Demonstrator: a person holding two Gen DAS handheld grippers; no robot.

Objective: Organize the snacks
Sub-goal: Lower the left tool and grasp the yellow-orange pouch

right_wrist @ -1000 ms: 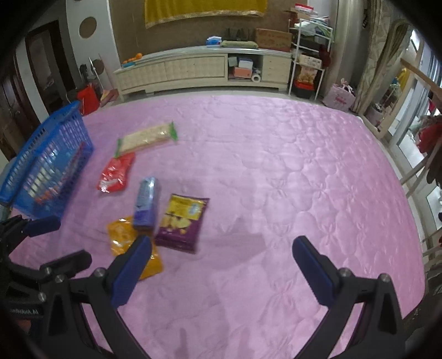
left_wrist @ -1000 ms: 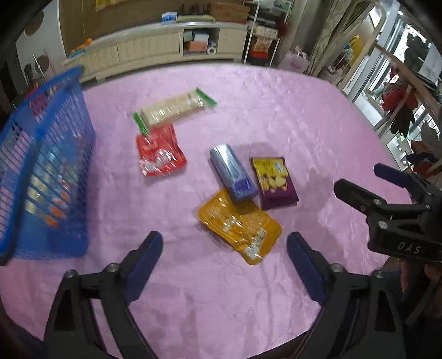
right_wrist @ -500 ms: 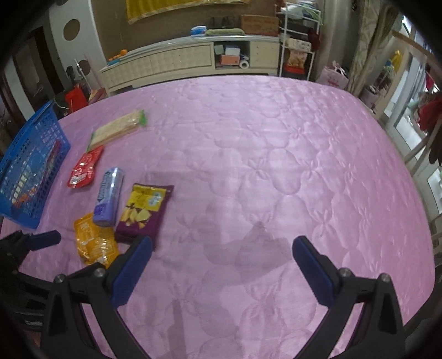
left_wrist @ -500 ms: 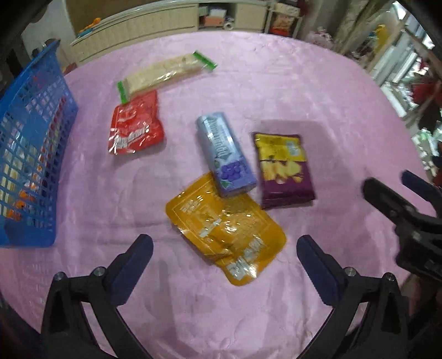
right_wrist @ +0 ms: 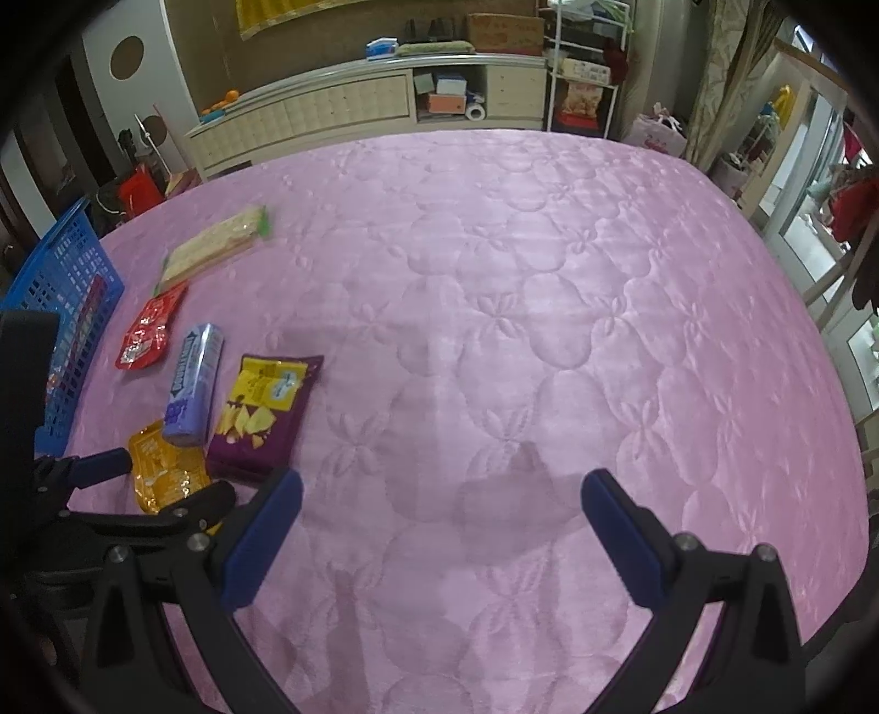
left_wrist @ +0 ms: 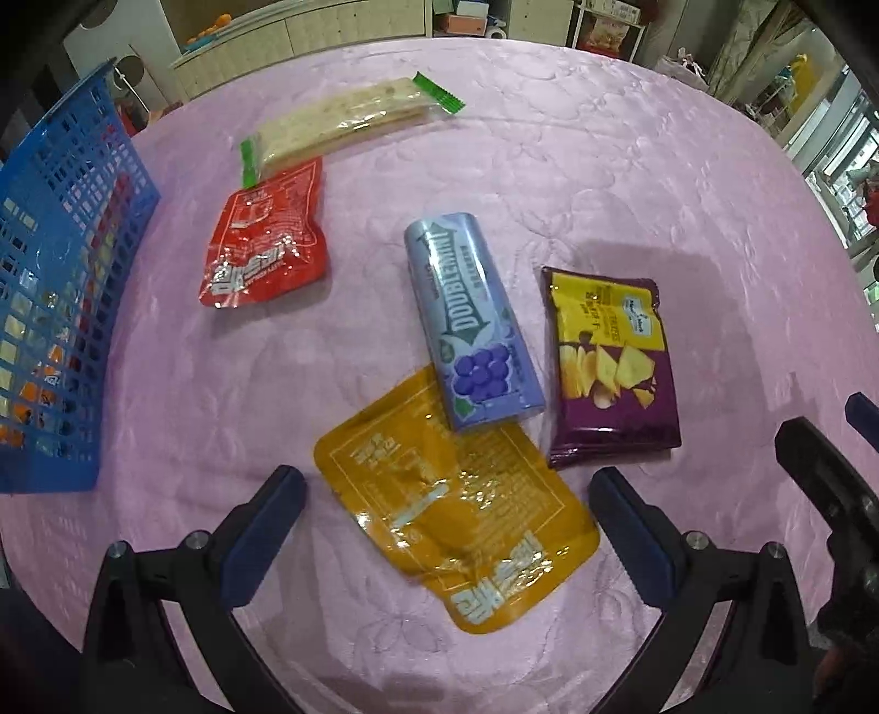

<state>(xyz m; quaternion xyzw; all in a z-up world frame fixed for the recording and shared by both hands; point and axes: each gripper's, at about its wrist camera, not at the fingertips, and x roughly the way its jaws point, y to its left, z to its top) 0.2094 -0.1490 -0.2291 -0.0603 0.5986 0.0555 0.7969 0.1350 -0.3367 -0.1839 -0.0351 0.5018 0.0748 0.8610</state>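
Left wrist cam looks steeply down, close over the yellow pouch (left_wrist: pixel 459 511) between its tool's fingers. Right wrist cam sits higher, facing across the pink quilt (right_wrist: pixel 549 302). Both catch the same snack cluster and blue basket (left_wrist: pixel 49 285).

Five snacks lie flat mid-frame: an orange pouch (left_wrist: pixel 459 519) lowest, a purple gum pack (left_wrist: pixel 472 321) overlapping its top edge, a purple chip bag (left_wrist: pixel 610 365) right, a red pouch (left_wrist: pixel 266 241) and a long cracker packet (left_wrist: pixel 346 123) upper left.

Pink quilted cover (right_wrist: pixel 549 329), cream sideboard (right_wrist: pixel 357 107); cardboard box (right_wrist: pixel 505 33), curtain (right_wrist: pixel 725 71)
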